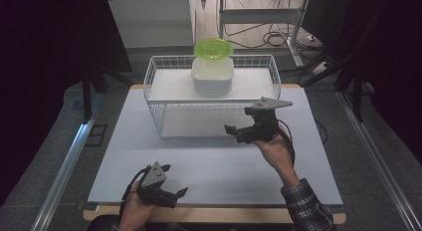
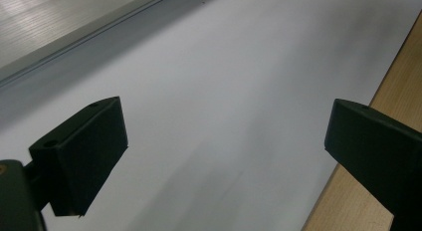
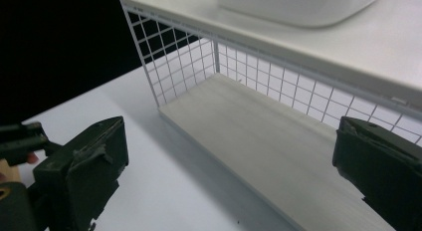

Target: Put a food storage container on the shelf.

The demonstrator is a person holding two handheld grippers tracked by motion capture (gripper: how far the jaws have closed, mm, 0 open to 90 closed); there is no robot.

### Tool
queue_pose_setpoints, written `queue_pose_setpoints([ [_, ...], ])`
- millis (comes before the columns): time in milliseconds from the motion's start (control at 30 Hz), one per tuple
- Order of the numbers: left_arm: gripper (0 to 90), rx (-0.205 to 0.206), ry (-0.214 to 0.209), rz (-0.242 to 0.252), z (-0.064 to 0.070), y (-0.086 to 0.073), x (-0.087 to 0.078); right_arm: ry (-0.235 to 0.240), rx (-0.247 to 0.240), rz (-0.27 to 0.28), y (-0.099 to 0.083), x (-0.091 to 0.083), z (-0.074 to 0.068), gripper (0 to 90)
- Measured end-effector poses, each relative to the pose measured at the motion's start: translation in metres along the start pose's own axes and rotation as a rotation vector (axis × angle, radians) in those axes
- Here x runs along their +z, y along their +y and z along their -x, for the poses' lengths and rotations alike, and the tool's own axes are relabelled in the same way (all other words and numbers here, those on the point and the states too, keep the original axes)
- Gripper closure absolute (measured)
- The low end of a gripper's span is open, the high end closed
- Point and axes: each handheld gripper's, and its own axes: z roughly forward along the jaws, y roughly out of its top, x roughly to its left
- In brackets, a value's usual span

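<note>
A white wire rack [image 1: 159, 99] with two shelves stands at the back of the white board [image 1: 209, 166]. On its top shelf [image 3: 348, 47] sits a white tub [image 1: 212, 77] with a green lid [image 1: 213, 48] resting on it. My right gripper [image 1: 238, 119] hovers open just in front of the rack's lower shelf [image 3: 259, 136], toward its right side, with nothing between its jaws. My left gripper [image 1: 175, 179] rests open and unladen near the board's front edge, on the left. The left gripper [image 2: 224, 151] looks down on bare board.
A wooden table edge [image 2: 393, 91] runs along the board's front. Metal rails [image 1: 64, 166] flank the table on the floor at both sides. Cables [image 1: 271, 39] lie on the floor behind the rack. The board's middle [image 1: 214, 156] is bare.
</note>
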Motion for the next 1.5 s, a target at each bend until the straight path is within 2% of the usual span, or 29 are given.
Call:
queue_pose_setpoints([
  [133, 2.9, 0.002, -0.001, -0.003, 0.000, 0.000, 0.000, -0.016, -0.023, -0.027, -0.014, 0.002, -0.003, 1.3],
  [333, 2.8, 0.010, -0.002, -0.007, 0.001, 0.000, 0.000, -0.051, -0.024, -0.057, -0.033, 0.001, -0.009, 1.0],
  [467, 2.7, 0.010, -0.001, -0.006, 0.002, 0.000, 0.000, -0.049, -0.018, -0.075, -0.045, -0.001, -0.012, 0.4],
  [667, 2.7, 0.011, -0.001, -0.007, 0.002, 0.000, 0.000, -0.043, -0.007, -0.068, -0.055, -0.008, -0.014, 0.5],
  [867, 2.8, 0.012, 0.000, -0.013, 0.002, 0.000, 0.001, -0.040, -0.009, -0.095, -0.066, -0.013, -0.017, 0.9],
  [1500, 2.8, 0.009, 0.012, -0.029, 0.002, 0.000, 0.003, -0.089, 0.018, -0.149, -0.107, -0.029, -0.012, 1.3],
])
